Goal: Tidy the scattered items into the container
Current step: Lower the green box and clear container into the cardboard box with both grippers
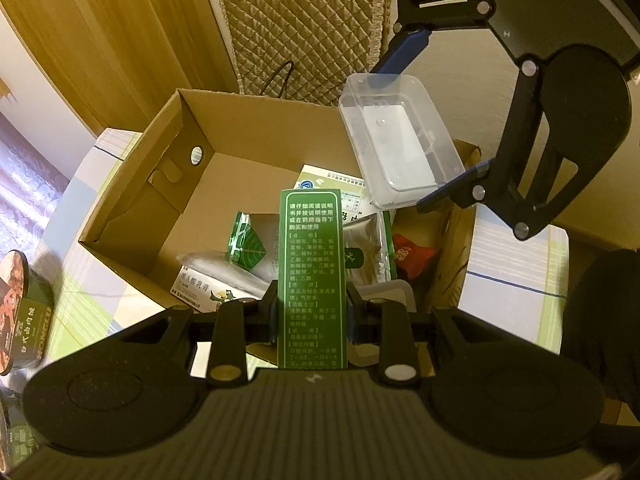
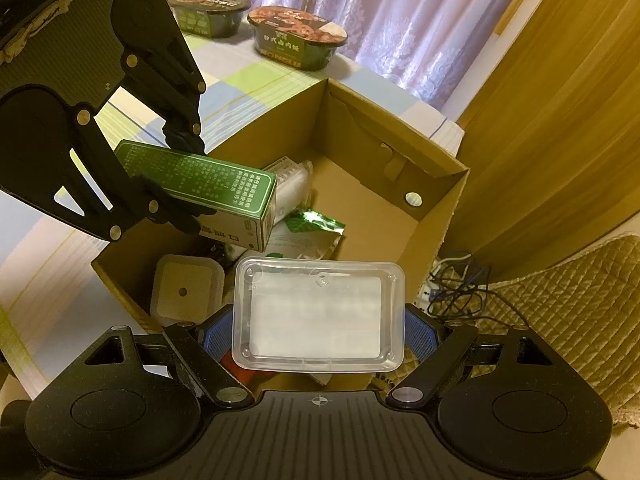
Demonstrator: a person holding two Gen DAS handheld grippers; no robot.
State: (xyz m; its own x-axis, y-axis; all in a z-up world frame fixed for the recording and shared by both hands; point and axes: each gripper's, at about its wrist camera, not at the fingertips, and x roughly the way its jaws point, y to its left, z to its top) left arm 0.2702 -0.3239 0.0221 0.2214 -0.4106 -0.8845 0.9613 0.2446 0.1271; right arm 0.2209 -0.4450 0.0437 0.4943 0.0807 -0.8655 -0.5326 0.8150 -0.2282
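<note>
we are holding a green box (image 1: 311,276) tight in our left hand-held gripper (image 1: 311,312) and squeezing a clear tub (image 2: 318,314) in our right hand-held gripper (image 2: 318,334), both over the carton (image 1: 132,196).

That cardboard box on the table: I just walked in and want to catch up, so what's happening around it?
A person is tidying loose items into the cardboard box. The left gripper is shut on a green carton, and the right gripper is shut on a clear plastic tub. Both are held over the open box, not yet released. Packets and small boxes already lie inside. Two instant meal bowls stand on the table beyond.
</note>
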